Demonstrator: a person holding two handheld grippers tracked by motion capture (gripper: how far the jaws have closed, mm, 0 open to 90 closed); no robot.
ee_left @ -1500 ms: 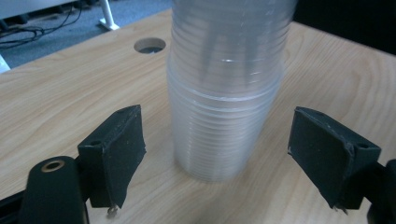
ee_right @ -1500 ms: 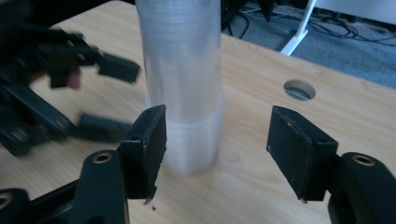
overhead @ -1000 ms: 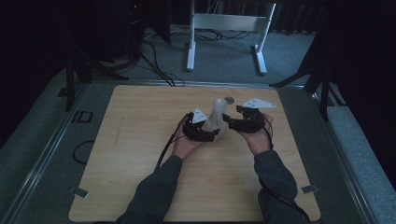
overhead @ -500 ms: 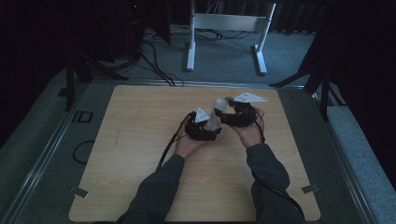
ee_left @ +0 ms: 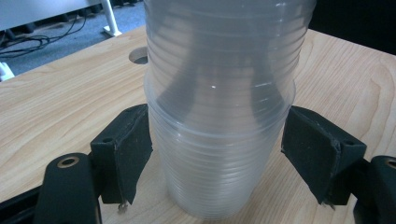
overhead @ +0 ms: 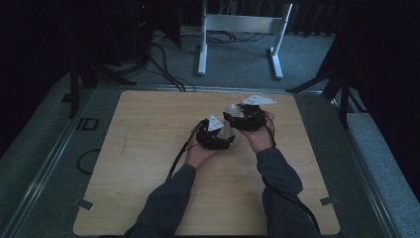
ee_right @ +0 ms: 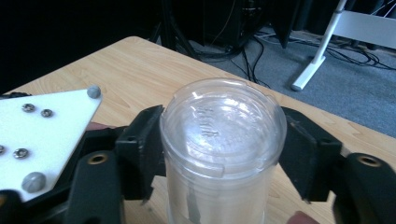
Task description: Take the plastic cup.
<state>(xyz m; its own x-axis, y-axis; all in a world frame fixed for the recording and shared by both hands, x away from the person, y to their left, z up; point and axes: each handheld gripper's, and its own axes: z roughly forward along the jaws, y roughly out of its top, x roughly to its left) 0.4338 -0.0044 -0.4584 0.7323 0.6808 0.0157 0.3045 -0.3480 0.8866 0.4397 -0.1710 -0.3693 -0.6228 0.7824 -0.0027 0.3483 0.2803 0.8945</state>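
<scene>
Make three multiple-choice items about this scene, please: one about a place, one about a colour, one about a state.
1. Where does the stack of clear plastic cups stand?
A. on the wooden table
B. on the grey carpet
C. on the white stand

2. What colour are the pads of the left gripper?
A. white
B. black
C. red

3. How does the stack stand?
A. on its side
B. upright, mouths up
C. upside down, bases up

Answers:
1. A: the left gripper view shows the stack's wide end resting on the wood.
2. B: both pads beside the cups are black.
3. C: the right gripper view shows a closed base on top, between the jaws of the right gripper.
</scene>
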